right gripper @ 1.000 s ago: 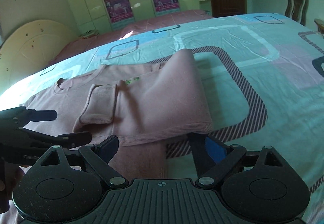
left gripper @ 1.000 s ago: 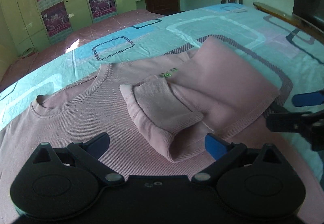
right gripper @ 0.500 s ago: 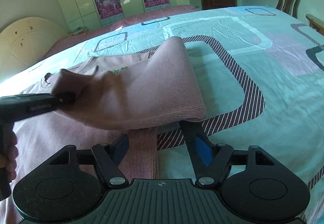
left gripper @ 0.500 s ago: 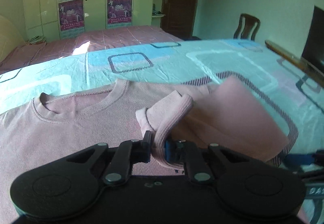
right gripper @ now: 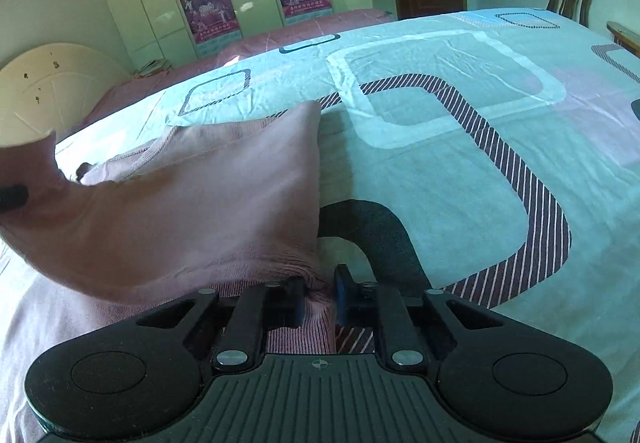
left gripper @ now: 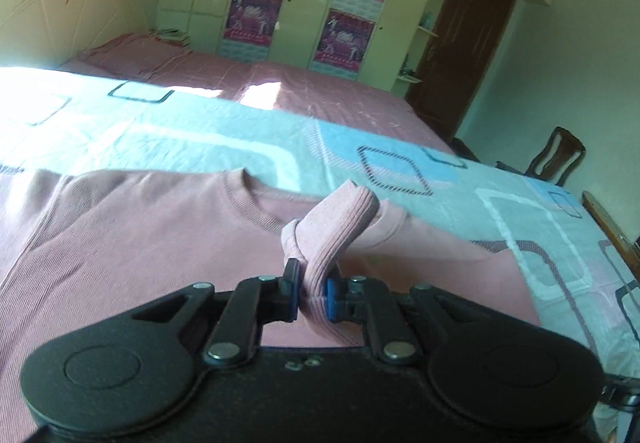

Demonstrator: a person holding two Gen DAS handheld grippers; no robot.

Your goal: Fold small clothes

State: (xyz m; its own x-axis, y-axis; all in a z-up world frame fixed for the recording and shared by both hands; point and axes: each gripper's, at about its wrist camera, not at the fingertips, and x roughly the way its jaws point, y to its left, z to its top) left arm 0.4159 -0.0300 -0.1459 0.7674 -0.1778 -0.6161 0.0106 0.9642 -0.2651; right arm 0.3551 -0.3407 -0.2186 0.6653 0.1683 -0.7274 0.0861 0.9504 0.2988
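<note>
The fold is only half done: you are holding one side of the pink top up off the bed.

The big bed (right gripper: 460,171) with its blue patterned sheet holds everything, and the pink top (left gripper: 132,239) lies on it with its front flat and its round neck pointing toward the far cupboards. One side of the top is lifted, and I think you are in the middle of laying it across the body. Your right tool (right gripper: 320,301) is squeezed shut on a bunched edge of that raised side. Your left tool (left gripper: 309,289) is squeezed shut on the ribbed cuff (left gripper: 340,221) of the sleeve, which sticks up above the chest. What is left, I think: put this side down smooth, fold the other side in, then fold the top in half.
</note>
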